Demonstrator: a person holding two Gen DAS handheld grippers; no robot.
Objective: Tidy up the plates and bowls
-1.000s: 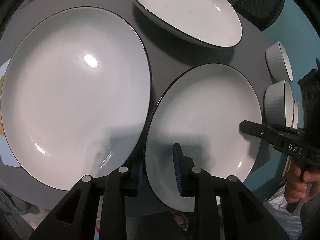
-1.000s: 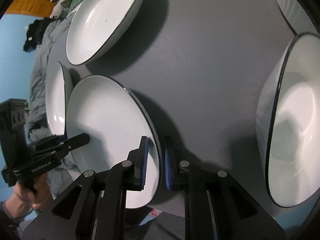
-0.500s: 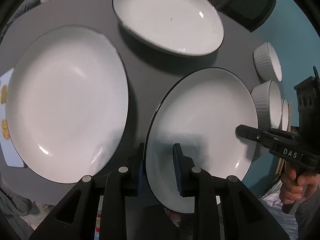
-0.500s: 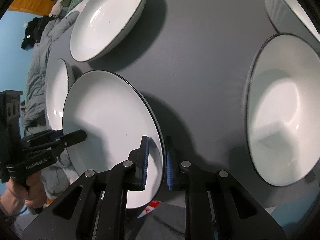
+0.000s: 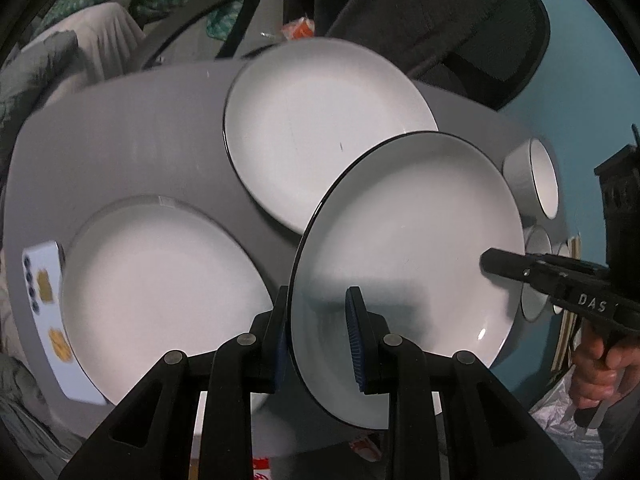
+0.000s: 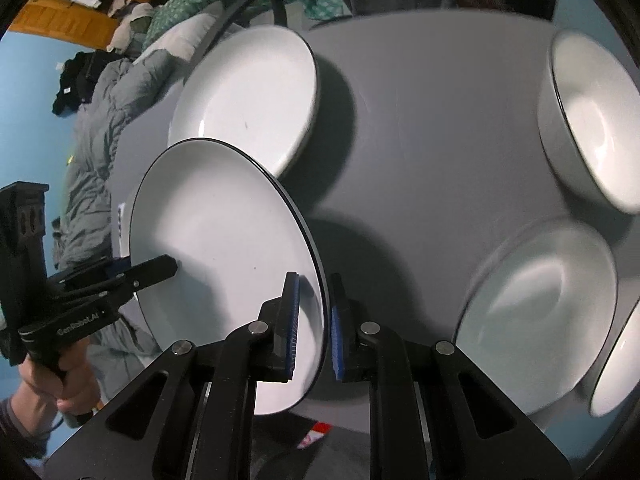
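White plate (image 5: 408, 240) rim btwn both grippers' pads

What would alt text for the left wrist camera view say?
Left gripper and right gripper grip opposite rims of a white plate, lifted and tilted above a grey table holding two more plates and small bowls.
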